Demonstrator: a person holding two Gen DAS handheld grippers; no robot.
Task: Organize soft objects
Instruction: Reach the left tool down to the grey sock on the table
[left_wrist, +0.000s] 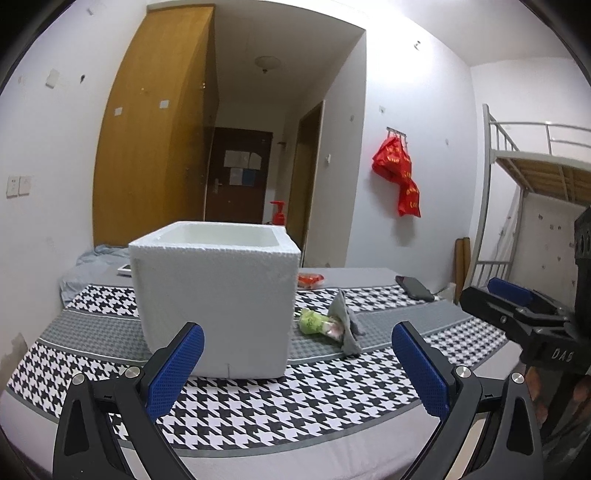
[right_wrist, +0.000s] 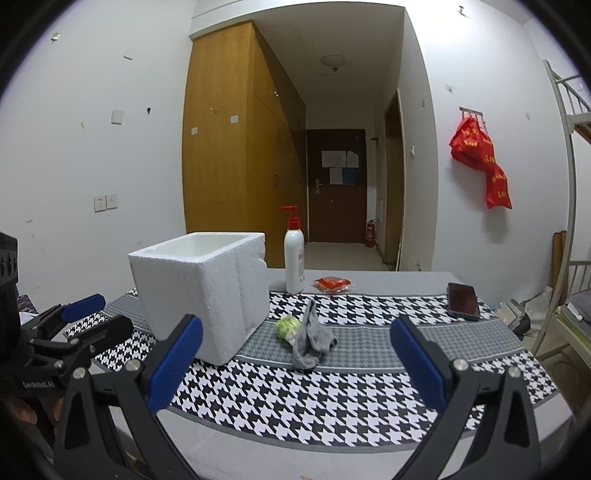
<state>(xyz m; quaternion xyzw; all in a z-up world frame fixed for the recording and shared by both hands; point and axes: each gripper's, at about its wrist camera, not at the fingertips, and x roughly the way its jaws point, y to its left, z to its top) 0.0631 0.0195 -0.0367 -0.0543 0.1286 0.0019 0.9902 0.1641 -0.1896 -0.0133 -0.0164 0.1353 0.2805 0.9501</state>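
White foam box (right_wrist: 201, 291) hides the pump bottle (right_wrist: 294, 258) in the left view, only its red top shows; the right view has it whole, behind the box. Grey sock (right_wrist: 310, 341) lies crumpled on the houndstooth cloth (right_wrist: 295, 398), draped against a green packet (right_wrist: 287, 328), just right of the box. Phone (right_wrist: 462, 301) near the far right edge. Left gripper (left_wrist: 297, 369) and right gripper (right_wrist: 295, 363): fingers spread wide, empty. Near cloth bare.
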